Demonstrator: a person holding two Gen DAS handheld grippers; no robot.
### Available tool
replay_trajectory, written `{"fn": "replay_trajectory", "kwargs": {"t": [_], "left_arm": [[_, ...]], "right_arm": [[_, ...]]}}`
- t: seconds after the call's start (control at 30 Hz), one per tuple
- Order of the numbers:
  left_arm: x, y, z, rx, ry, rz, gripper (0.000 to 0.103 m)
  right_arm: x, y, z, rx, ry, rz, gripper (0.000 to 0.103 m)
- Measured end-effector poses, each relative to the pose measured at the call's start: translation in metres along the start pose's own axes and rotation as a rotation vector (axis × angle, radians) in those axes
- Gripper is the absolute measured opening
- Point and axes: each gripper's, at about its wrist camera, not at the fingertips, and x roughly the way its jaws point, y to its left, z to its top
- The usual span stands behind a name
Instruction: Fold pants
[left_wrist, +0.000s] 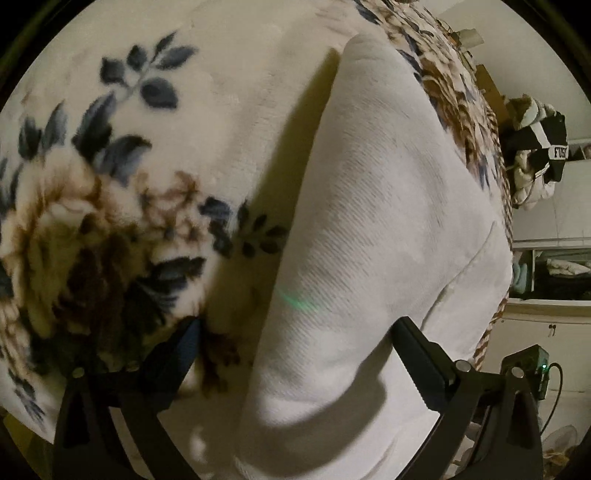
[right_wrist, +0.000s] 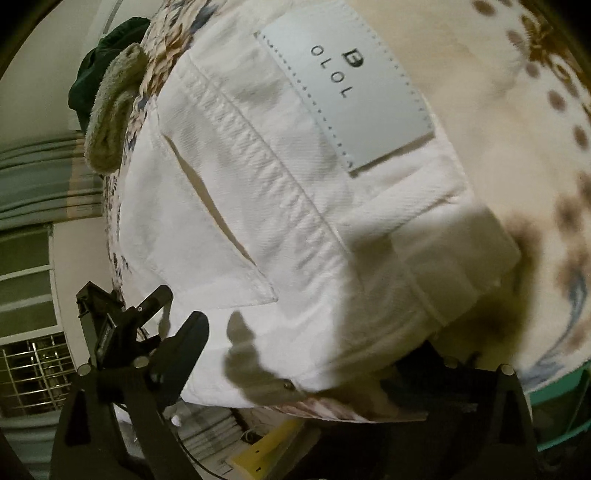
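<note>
White pants lie on a flowered blanket; both grippers' fingers spread, pinching nothing; only the right view shows the label.

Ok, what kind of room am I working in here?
Probably a bedroom at home. The white pants lie on a plush floral blanket that looks like a bed cover, clothes are piled at its far edge, and a barred window shows nearby.

A fleece blanket with blue leaves and brown flowers covers the bed. Beyond it stand a pale wall, white shelves with folded cloth, and a clothes pile. Striped curtains and a barred window show in dim yellowish light.
</note>
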Motion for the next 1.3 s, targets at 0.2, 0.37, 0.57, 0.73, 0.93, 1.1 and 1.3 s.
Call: {"fn": "replay_trajectory", "kwargs": {"t": [0.2,0.37,0.57,0.73,0.93,1.1,1.3], "left_arm": [[-0.006,0.002,-0.001,-0.071,-0.046,-0.02,0.103],[-0.02,-0.006,-0.002,-0.041,-0.169,-0.133,0.087],[-0.009,-0.017,0.004,0.038,-0.137,-0.143,0.081],[-0.012,-0.009,-0.001,0.022,-0.117,-0.172,0.079],[-0.013,-0.018,-0.01,0.04,-0.114,-0.169,0.06],[-0.031,-0.019,-0.018,0.001,-0.141,-0.217,0.029],[-0.066,-0.047,-0.026,0.035,-0.171,-0.228,0.022]], "right_arm": [[-0.011,-0.024,0.0,0.118,-0.097,0.138,0.101],[-0.012,-0.035,-0.011,0.182,-0.182,0.242,0.099],[0.001,-0.018,-0.004,0.07,-0.133,0.184,0.1],[0.008,0.02,0.003,-0.08,-0.1,0.254,0.099],[0.027,0.01,-0.006,-0.055,-0.101,0.205,0.073],[0.03,0.021,-0.022,-0.042,-0.16,0.146,0.03],[0.002,0.048,-0.034,-0.031,-0.231,0.149,0.023]]}}
